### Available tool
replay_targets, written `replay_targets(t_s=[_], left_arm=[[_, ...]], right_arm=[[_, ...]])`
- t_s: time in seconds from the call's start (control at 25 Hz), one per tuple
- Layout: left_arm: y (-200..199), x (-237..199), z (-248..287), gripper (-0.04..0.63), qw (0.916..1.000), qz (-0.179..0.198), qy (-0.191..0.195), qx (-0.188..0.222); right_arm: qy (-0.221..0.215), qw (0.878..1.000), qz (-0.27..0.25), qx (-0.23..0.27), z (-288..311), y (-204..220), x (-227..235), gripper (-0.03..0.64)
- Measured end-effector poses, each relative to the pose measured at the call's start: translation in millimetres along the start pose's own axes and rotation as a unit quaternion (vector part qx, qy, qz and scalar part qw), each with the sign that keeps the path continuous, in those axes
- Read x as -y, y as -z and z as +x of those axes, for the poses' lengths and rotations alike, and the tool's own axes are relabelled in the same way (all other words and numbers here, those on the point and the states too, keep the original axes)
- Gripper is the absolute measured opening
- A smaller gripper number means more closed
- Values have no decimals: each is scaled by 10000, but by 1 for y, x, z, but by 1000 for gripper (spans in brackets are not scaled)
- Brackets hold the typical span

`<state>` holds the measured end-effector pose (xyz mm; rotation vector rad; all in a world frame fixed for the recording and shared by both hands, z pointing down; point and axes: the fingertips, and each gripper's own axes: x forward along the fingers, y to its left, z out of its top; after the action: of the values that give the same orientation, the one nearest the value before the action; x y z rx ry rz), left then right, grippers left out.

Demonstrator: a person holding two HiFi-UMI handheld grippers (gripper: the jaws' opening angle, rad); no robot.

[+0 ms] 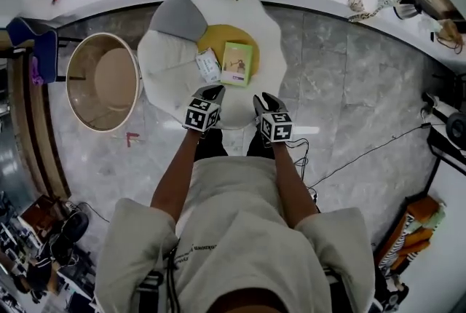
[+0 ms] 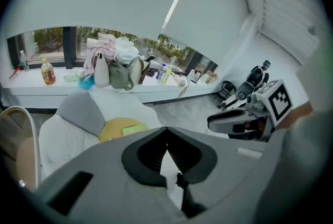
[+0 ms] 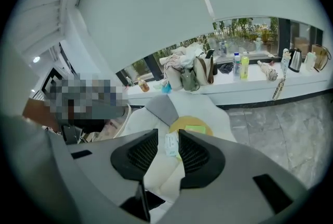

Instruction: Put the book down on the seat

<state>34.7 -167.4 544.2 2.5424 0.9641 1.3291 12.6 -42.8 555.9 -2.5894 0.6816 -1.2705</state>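
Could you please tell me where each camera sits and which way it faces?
Head view: on the person's head, looking steeply down at the white seat; shows torso, forearms, left gripper and right gripper.
Left gripper view: rides the left gripper, facing seat and window ledge; shows its shut jaws and the right gripper.
Right gripper view: rides the right gripper, facing the same; shows its open jaws.
Shared: all show the green book on the yellow cushion.

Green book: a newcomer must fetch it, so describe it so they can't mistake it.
Find the white scalloped seat on the marble floor. On it lies a round yellow cushion, with the green book lying flat on it. The booklet at its left is white; only this cover is light green.
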Motion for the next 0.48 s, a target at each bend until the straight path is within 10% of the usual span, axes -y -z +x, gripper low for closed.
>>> replay_targets(t_s=[0.48], left_arm=[[-32, 11, -43, 8, 9994, 221, -111, 258]], right_arm=[[-76, 9963, -840, -134, -20, -47, -15, 87]])
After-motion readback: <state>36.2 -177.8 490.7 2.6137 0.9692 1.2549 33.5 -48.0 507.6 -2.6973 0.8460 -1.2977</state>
